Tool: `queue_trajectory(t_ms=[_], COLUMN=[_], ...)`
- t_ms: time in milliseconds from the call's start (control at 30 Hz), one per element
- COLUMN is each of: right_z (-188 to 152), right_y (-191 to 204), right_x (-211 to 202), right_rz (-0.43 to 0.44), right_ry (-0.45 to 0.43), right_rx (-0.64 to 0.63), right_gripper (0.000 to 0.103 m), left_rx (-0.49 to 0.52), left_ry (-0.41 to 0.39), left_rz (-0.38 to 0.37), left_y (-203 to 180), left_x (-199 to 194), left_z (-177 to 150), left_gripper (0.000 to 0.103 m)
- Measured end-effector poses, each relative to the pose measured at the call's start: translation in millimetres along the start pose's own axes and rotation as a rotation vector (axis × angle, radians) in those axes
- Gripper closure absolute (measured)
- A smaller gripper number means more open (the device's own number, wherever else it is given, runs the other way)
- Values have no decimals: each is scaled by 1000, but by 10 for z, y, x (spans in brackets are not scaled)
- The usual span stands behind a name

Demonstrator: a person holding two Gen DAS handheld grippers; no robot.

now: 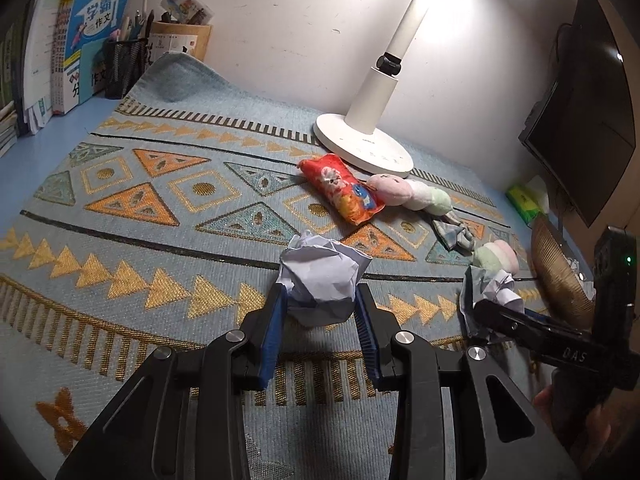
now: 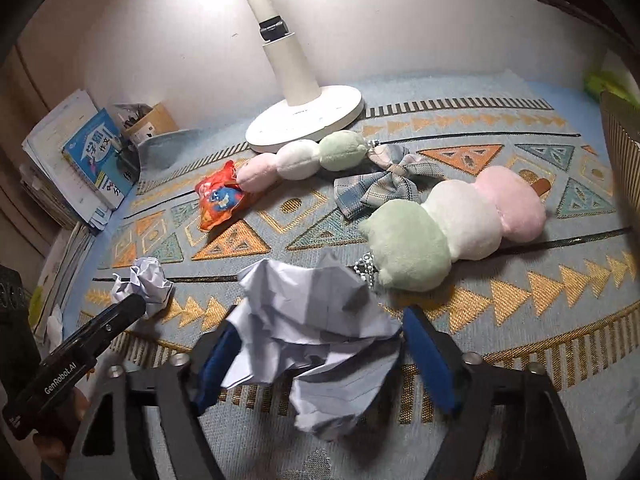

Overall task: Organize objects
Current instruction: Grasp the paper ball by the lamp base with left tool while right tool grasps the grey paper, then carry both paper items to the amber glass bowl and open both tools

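My left gripper (image 1: pixel 320 300) is shut on a crumpled white paper ball (image 1: pixel 320 280), just above the patterned blue mat (image 1: pixel 120 240). My right gripper (image 2: pixel 320 344) is shut on a larger crumpled paper (image 2: pixel 316 332); it also shows in the left wrist view (image 1: pixel 492 300). A red snack bag (image 1: pixel 344 188) lies mid-mat. Two three-ball plush toys, pink, white and green, lie nearby: one (image 1: pixel 412 194) next to the bag, one (image 2: pixel 452 228) just ahead of my right gripper. A plaid bow (image 2: pixel 380 184) lies between them.
A white desk lamp base (image 1: pixel 364 144) stands at the back of the mat. Books (image 1: pixel 88 40) and pen holders (image 1: pixel 124 64) stand at the back left. A dark monitor (image 1: pixel 588 120) and a ribbed brown basket (image 1: pixel 560 272) are at the right.
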State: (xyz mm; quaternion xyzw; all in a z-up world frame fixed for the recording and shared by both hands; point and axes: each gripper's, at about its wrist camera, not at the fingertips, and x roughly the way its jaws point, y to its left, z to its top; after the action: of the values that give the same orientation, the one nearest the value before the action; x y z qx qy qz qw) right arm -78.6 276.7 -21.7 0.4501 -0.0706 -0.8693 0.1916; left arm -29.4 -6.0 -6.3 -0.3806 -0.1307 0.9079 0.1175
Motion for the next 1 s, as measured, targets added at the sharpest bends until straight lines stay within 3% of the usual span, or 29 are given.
queue_trajectory(t_ms=[200, 367, 467, 667, 767, 933, 1000], right_z=[-143, -221, -126, 197, 304, 430, 458], right_y=[-138, -289, -460, -1154, -1560, -2038, -2135], right_x=[-254, -843, -1399, -2482, -2682, -2554, -2487], right_rz=[59, 41, -22, -276, -341, -367, -370], right_ry=[-38, -107, -203, -412, -432, -366, -350], right_rx=[41, 62, 53, 127, 197, 276, 295], right_gripper=[40, 40, 40, 38, 38, 37, 27], left_rx=[19, 55, 130, 272, 337, 394, 383], left_ry=[3, 1, -37, -110, -97, -32, 8], left_rz=[3, -18, -73, -293, -396, -473, -495], left_y=[-29, -278, -742, -1976, -2586, -3257, -3397], left_x=[8, -116, -269, -505, -405, 96, 315], left_z=[-3, -81, -59, 286, 403, 418, 397], left_gripper=[71, 72, 72, 72, 72, 72, 72])
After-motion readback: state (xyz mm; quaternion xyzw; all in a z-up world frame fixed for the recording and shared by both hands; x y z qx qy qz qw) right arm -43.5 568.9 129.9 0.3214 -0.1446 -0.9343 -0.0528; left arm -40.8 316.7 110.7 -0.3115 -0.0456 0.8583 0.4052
